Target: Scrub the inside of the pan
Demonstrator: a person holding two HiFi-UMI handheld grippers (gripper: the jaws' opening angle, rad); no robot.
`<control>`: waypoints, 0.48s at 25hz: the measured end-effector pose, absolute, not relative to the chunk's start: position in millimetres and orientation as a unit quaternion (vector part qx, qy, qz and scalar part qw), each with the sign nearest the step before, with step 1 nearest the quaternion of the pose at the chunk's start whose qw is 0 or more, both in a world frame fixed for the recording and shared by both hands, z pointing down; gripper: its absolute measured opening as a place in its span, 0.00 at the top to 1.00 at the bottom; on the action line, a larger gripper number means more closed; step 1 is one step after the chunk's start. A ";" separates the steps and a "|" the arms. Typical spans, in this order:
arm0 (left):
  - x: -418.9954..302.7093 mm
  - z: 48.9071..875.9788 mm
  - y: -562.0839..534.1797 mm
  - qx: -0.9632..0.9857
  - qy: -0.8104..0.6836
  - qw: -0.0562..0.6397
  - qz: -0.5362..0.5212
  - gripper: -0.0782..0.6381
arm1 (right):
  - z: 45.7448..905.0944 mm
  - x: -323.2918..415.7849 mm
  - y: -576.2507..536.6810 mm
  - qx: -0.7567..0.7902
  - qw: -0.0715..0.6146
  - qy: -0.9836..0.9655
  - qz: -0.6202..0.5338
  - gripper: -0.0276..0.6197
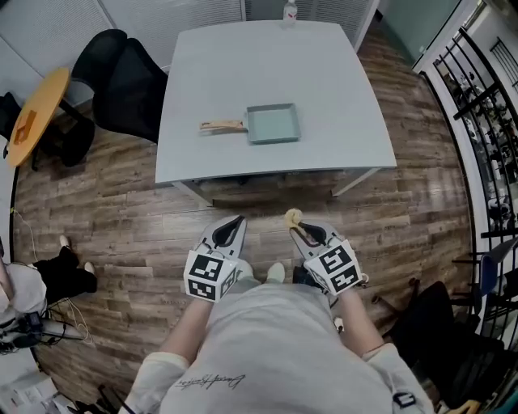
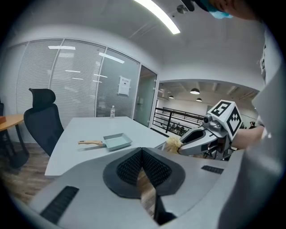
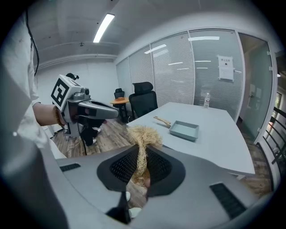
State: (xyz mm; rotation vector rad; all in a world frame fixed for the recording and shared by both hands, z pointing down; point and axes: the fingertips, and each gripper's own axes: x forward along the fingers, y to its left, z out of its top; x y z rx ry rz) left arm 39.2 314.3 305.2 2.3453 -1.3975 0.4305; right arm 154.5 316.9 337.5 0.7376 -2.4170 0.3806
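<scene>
A pale green square pan with a wooden handle lies on the grey table, well ahead of both grippers. The pan shows small in the left gripper view, and the pan is likewise far off in the right gripper view. My left gripper is shut with nothing between its pads. My right gripper is shut on a straw-coloured fibre scrubber, whose tuft sticks out past the tips. Both grippers hang over the floor in front of the table.
A clear bottle stands at the table's far edge. Black office chairs and a round wooden side table stand to the left. A black railing runs along the right. Wood flooring lies between me and the table.
</scene>
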 end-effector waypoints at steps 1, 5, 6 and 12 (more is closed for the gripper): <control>40.2 305.3 315.5 0.833 -0.498 0.190 0.152 0.87 | 337.1 156.0 316.7 0.277 0.285 -0.906 0.147 0.85; 47.1 306.9 320.1 0.828 -0.504 0.192 0.150 0.87 | 336.7 161.4 317.2 0.272 0.274 -0.910 0.152 0.85; 49.1 307.2 321.2 0.827 -0.507 0.192 0.149 0.87 | 337.4 163.1 317.6 0.269 0.274 -0.911 0.151 0.85; 55.0 306.4 327.9 0.818 -0.523 0.188 0.149 0.87 | 339.9 171.2 321.0 0.253 0.275 -0.916 0.148 0.85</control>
